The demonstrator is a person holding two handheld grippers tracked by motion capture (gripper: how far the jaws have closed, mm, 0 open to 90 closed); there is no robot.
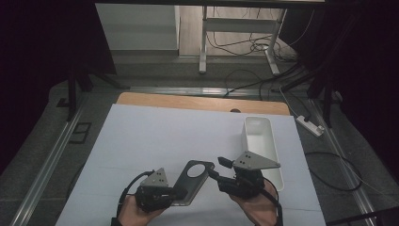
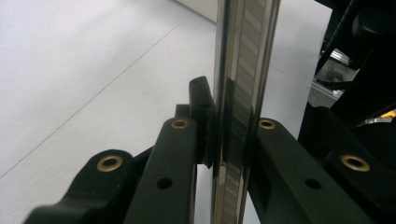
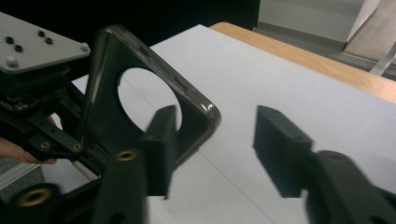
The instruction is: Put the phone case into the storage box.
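One dark phone case clamped in the left tool, right tool half-open beside it, white bin nearby.

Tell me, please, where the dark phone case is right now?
In the high view the phone case sits near the table's front edge, clamped at one end in the left gripper, its round-holed end reaching toward the right gripper, left of the white bin.

White bin beside right gripper

Phone case: dark, glossy, smooth plastic, clamped between matt black plastic fingers of the left gripper. Table: matt white sheet over wood. Bin: smooth white plastic.
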